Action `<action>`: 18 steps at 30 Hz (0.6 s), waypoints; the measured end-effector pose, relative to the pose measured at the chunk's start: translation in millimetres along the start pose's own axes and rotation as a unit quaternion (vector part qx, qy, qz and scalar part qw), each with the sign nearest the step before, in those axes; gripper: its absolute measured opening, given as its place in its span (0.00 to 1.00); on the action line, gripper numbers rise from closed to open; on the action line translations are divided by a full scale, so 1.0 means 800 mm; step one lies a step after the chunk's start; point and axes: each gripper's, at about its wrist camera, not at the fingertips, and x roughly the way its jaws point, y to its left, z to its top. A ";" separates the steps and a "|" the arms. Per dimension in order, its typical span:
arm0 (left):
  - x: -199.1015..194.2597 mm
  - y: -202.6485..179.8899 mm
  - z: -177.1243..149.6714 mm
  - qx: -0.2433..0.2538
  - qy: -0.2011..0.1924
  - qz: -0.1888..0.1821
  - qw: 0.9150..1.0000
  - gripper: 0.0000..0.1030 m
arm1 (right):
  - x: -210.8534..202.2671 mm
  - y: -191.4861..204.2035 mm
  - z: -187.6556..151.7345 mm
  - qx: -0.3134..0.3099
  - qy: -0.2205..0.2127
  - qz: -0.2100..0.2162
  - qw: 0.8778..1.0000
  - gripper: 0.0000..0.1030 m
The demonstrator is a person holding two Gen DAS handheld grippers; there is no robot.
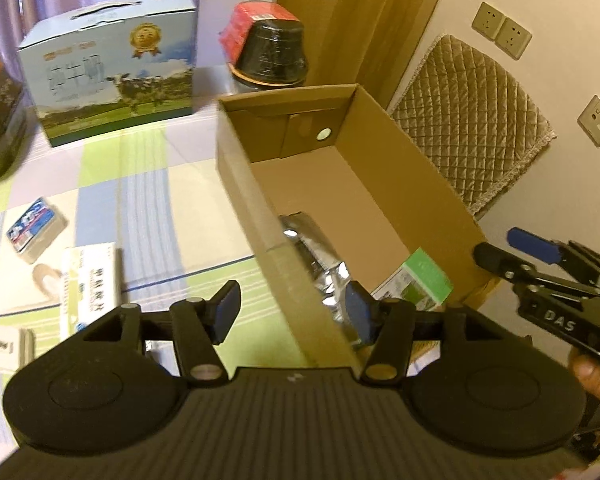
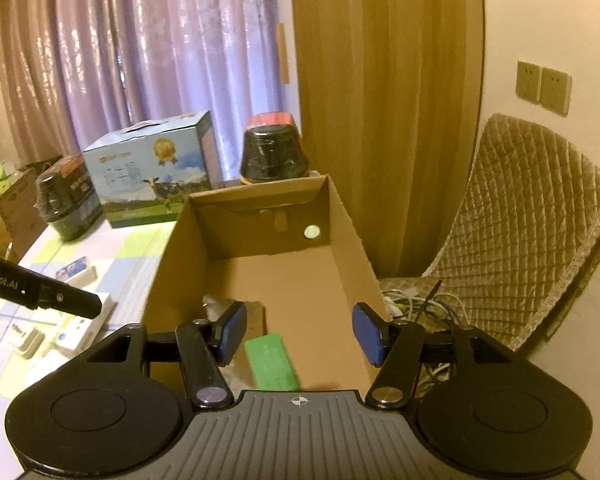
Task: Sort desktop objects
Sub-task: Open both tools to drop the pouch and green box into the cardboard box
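An open cardboard box (image 1: 240, 168) stands on the table's right part. A silver foil pouch (image 1: 320, 256) and a green-and-white carton (image 1: 420, 280) lie at its near end. My left gripper (image 1: 294, 312) is open and holds nothing. It hovers over the box's left wall, one pad above the table and one above the pouch. My right gripper (image 2: 300, 332) is open and holds nothing, above the box's near end (image 2: 340, 280). The green carton (image 2: 272, 360) lies below it, the pouch (image 2: 220, 304) beside its left pad. The right gripper (image 1: 496, 245) also shows at the box's right corner.
Loose on the checked tablecloth (image 1: 148, 208) lie a blue-and-red pack (image 1: 32, 228), a white-and-green box (image 1: 88, 280) and a small white item (image 1: 8, 344). A milk carton case (image 1: 112, 68) and black tubs (image 1: 266, 46) stand at the back. A quilted chair (image 2: 520, 232) holding cables is at right.
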 end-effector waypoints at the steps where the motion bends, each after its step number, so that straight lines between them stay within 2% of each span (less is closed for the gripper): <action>1: -0.006 0.004 -0.005 0.000 -0.001 0.004 1.000 0.55 | -0.006 0.004 -0.001 -0.002 -0.002 0.002 1.000 0.58; 5: -0.032 0.025 -0.024 -0.004 -0.006 0.016 1.000 0.61 | -0.032 0.029 -0.007 -0.008 -0.011 0.015 1.000 0.66; 7: -0.048 0.040 -0.035 -0.009 -0.011 0.022 1.000 0.66 | -0.042 0.042 -0.011 -0.010 -0.015 0.022 1.000 0.75; 9: -0.064 0.057 -0.048 -0.013 -0.015 0.032 0.999 0.74 | -0.051 0.059 -0.015 -0.016 -0.018 0.035 0.999 0.80; 13: -0.092 0.093 -0.074 -0.025 -0.019 0.054 0.998 0.77 | -0.063 0.094 -0.025 -0.028 -0.020 0.058 0.998 0.91; 18: -0.122 0.138 -0.105 -0.044 -0.025 0.079 0.996 0.85 | -0.066 0.143 -0.039 -0.049 -0.018 0.094 0.994 0.98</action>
